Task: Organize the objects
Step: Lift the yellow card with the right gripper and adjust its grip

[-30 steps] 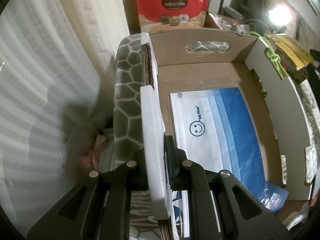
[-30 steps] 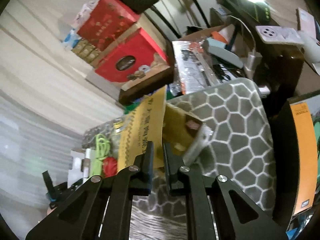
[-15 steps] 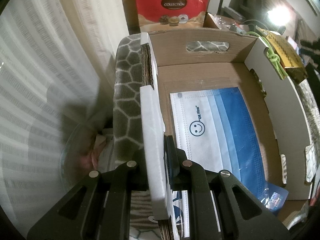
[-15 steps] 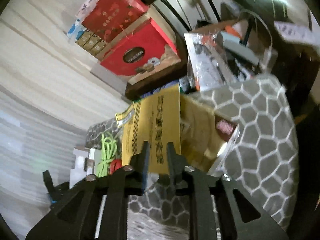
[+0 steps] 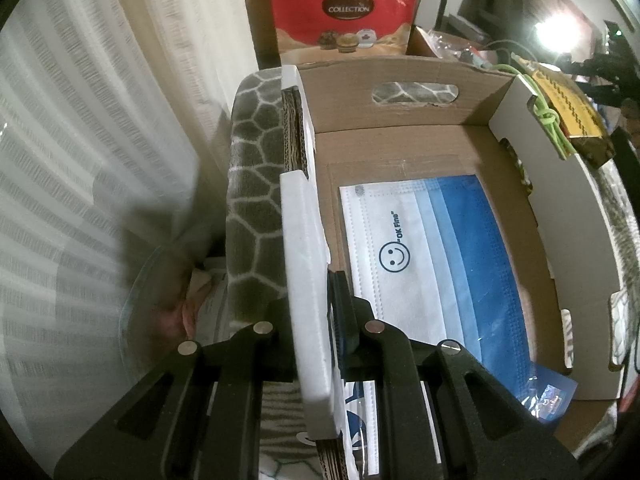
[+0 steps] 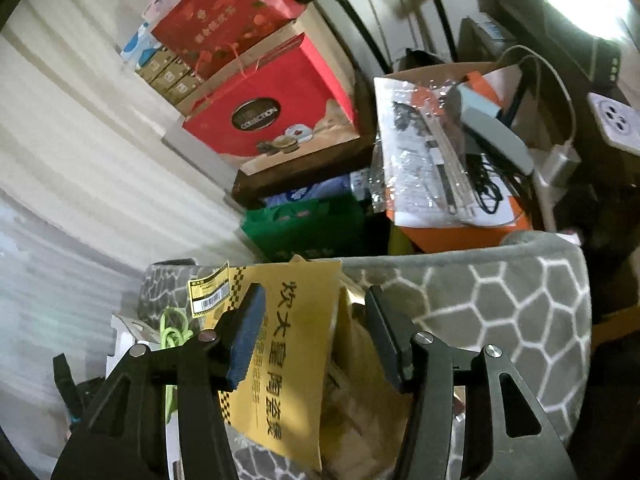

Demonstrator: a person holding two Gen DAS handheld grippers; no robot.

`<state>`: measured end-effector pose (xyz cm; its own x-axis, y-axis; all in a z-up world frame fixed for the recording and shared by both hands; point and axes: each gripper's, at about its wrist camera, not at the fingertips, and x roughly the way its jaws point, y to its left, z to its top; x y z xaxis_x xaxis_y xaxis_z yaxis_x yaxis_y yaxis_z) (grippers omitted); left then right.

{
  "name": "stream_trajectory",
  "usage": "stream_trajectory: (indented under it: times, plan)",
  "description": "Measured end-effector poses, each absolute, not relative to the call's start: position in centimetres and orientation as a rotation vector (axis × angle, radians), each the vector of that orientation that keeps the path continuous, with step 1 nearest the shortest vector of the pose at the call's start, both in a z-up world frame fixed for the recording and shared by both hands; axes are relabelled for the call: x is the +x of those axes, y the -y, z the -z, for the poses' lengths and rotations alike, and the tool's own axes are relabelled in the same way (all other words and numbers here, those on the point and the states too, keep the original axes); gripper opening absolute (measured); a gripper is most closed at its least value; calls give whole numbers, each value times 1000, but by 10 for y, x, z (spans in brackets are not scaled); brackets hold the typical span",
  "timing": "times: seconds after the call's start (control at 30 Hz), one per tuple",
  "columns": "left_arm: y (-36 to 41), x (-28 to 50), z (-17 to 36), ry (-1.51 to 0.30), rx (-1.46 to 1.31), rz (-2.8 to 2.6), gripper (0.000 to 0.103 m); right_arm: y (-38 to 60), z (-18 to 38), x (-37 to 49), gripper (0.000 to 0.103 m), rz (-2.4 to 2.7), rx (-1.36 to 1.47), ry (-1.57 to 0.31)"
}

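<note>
- The left gripper (image 5: 324, 312) is pinched tight on the near white side wall of the one cardboard box (image 5: 400, 148), one finger outside, one inside; it sits just as it did a second ago.
- One face mask pack (image 5: 436, 264), white grading to blue with a smiley print, lies flat on the box floor, filling most of it; a bare cardboard strip shows beyond it up to the far wall with its handle slot.
- One small blue packet (image 5: 554, 394) lies at the near right corner of the box.
- The right gripper (image 6: 314, 336) stands spread, and its jaws have just been opening; a second ago they were nearly together on the sheet.
- Between the two fingers hangs one yellow packet (image 6: 296, 344) with black characters; the pads are not pressing it. It leans over the grey hexagon-patterned cushion (image 6: 512, 312), just outside the box's right wall, and now sits lower and fuller in view than before.
- One bright green cord (image 5: 548, 114), knotted, drapes over the right wall's top edge, touching the yellow packet.
- Past the cushion edge lie a green bag (image 6: 308, 228), an orange box with plastic-wrapped papers (image 6: 420, 152), and two red gift bags (image 6: 272, 120), crowded close.
- A pale curtain (image 5: 100, 120) closes the box's left side.
</note>
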<state>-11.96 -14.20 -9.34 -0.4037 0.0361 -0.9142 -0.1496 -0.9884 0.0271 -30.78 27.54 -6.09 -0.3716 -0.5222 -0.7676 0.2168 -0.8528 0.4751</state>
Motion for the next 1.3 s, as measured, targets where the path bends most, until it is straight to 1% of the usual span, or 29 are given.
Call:
stream_trajectory:
  times: [0.07, 0.17, 0.3, 0.47, 0.5, 0.6, 0.67, 0.73, 0.83, 0.97, 1.07, 1.17, 1.3]
  plan:
    - [141, -119, 93, -156, -1648, -2538, 12, -268, 61, -307, 53, 2262, 1414, 350]
    - [140, -119, 93, -161, -1648, -2538, 12, -261, 58, -301, 48, 2317, 1390, 259]
    - [140, -119, 93, -159, -1648, -2539, 12, -262, 55, -294, 44, 2328, 1347, 268]
    - [140, -119, 93, -157, -1648, -2538, 12, -260, 45, -285, 42, 2304, 1265, 285]
    - [140, -119, 93, -160, -1648, -2538, 12, -257, 43, -282, 38, 2288, 1255, 278]
    - [141, -119, 93, -159, -1648, -2539, 12, -247, 42, -274, 33, 2233, 1258, 260]
    - [141, -119, 93, -158, -1648, -2539, 12, -243, 45, -269, 26, 2162, 1273, 301]
    - [141, -119, 94, -156, -1647, -2538, 12, -240, 47, -262, 26, 2147, 1281, 296]
    - [141, -119, 94, -157, -1648, -2539, 12, -242, 53, -256, 26, 2083, 1304, 368]
    - [141, -119, 94, -158, -1647, -2539, 12, -246, 55, -251, 26, 2049, 1313, 420]
    - [142, -119, 94, -155, -1647, -2538, 12, -252, 52, -249, 7, 2057, 1293, 475]
    - [143, -121, 94, -144, -1649, -2536, 12, -259, 41, -247, 3, 2080, 1254, 510]
    - [144, -122, 95, -142, -1649, -2536, 12, -258, 22, -242, 2, 2096, 1216, 510]
